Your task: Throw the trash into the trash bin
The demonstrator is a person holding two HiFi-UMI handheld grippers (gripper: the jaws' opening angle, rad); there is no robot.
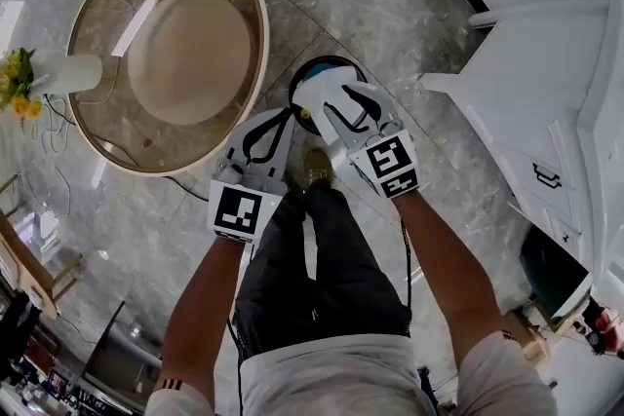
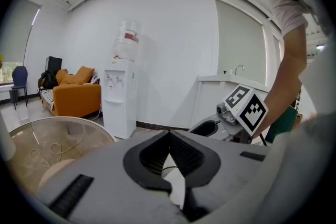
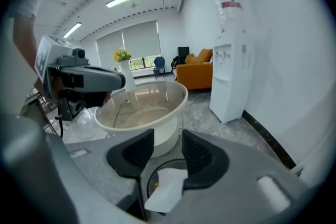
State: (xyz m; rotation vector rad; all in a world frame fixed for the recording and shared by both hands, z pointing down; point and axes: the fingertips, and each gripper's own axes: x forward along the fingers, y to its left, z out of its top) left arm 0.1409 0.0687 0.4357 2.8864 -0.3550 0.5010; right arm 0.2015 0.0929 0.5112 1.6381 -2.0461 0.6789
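Standing on grey marbled floor (image 1: pixel 390 5), the person holds both tools out ahead over a small round dark trash bin (image 1: pixel 331 63). The right gripper (image 1: pixel 336 97) hangs directly above the bin and covers most of its mouth in the head view. In its own view the right gripper (image 3: pixel 168 139) has its black ribbed pads (image 3: pixel 131 152) parted, with open space between them. Low in that gap a crumpled white paper scrap (image 3: pixel 165 189) shows over the bin's ring (image 3: pixel 147 181), a yellow speck beside it. No pad presses on the scrap, and I cannot tell whether it lies in the bin or hangs above it. The left gripper (image 1: pixel 283 124) sits just beside the right one, on the table side. In the left gripper view its tips (image 2: pixel 169 134) meet, the claw closed; a white patch in the hollow behind them is not identifiable. The black-and-white marker cube (image 1: pixel 390 163) sits on the right tool's back. A round glass-topped table with a white rim (image 1: pixel 263 44) stands close beside the bin, carrying a white vase of yellow flowers (image 1: pixel 68 73). Against the wall: a white water dispenser with a bottle on top (image 2: pixel 119 102) and an orange sofa (image 2: pixel 79 94).
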